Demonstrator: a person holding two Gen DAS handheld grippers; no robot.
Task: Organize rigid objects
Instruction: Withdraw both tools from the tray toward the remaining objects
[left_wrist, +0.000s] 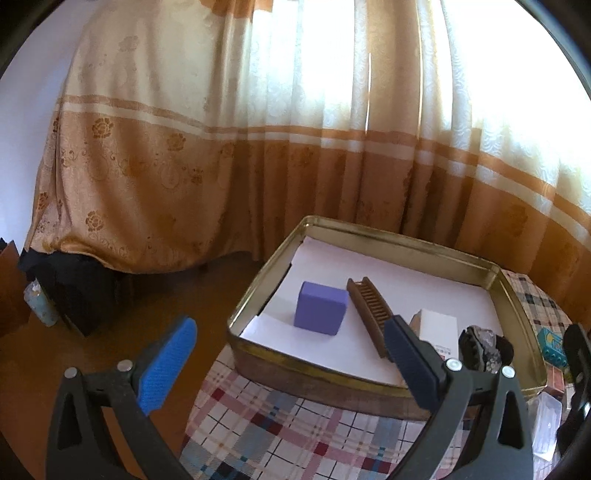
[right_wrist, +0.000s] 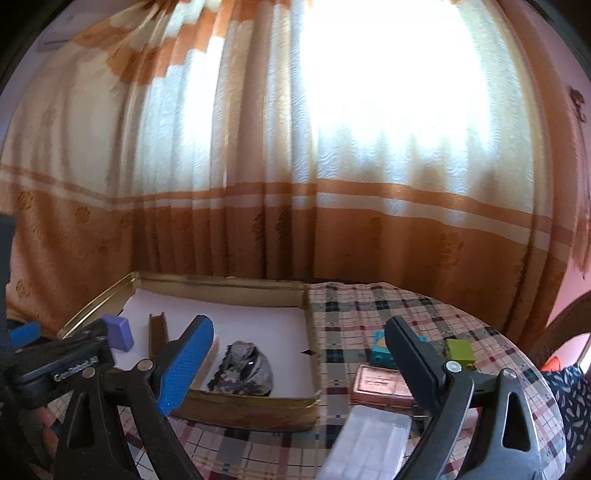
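A gold metal tin (left_wrist: 369, 230) (right_wrist: 96, 299) lined with white paper sits on the plaid tablecloth. Inside lie a purple block (left_wrist: 320, 312) (right_wrist: 119, 332), a brown comb (left_wrist: 371, 314) (right_wrist: 157, 330), a white box (left_wrist: 437, 328) and a dark lumpy rock (left_wrist: 480, 349) (right_wrist: 242, 367). My left gripper (left_wrist: 291, 365) stands open over the tin's near left corner, holding nothing. My right gripper (right_wrist: 299, 363) is open above the tin's right edge, also empty. On the cloth to the right lie a teal box (right_wrist: 380, 352), a green box (right_wrist: 459, 350), a pink-brown box (right_wrist: 382, 384) and a clear plastic case (right_wrist: 369, 439).
Orange and cream curtains (left_wrist: 258, 147) hang close behind the round table (right_wrist: 369, 306). The wood floor (left_wrist: 110, 339) lies left of the table, with a dark bag (left_wrist: 74, 288) and a bottle (left_wrist: 40, 306) there. The left gripper's body (right_wrist: 59, 369) shows at the right wrist view's left edge.
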